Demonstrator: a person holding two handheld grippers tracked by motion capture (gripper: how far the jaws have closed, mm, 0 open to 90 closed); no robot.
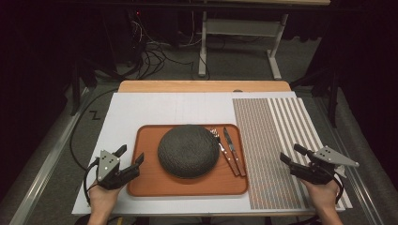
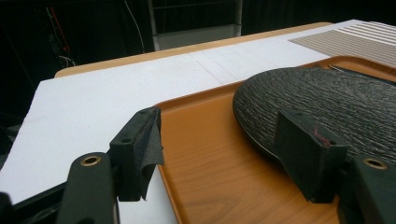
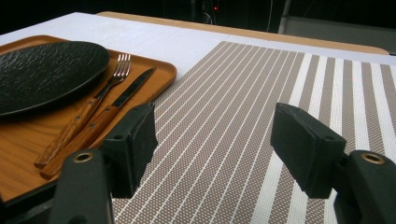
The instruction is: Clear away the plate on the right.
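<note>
A dark textured plate (image 1: 188,151) (image 2: 327,100) (image 3: 44,72) lies on an orange-brown tray (image 1: 150,183) (image 2: 210,158) (image 3: 18,158). A fork (image 1: 224,150) (image 3: 93,105) and a knife (image 1: 233,152) (image 3: 109,112) with wooden handles lie side by side at the plate's right. My left gripper (image 1: 131,158) (image 2: 219,149) hovers open at the tray's left edge, its jaws straddling the rim. My right gripper (image 1: 293,154) (image 3: 215,144) stands open over a striped placemat (image 1: 277,140) (image 3: 261,93), with nothing between its jaws.
A white board (image 1: 155,108) (image 2: 93,93) covers the wooden table (image 1: 202,86). Beyond the far edge are cables (image 1: 150,56) on the floor and a metal stand (image 1: 239,42). A rail (image 1: 42,159) runs along the table's left side.
</note>
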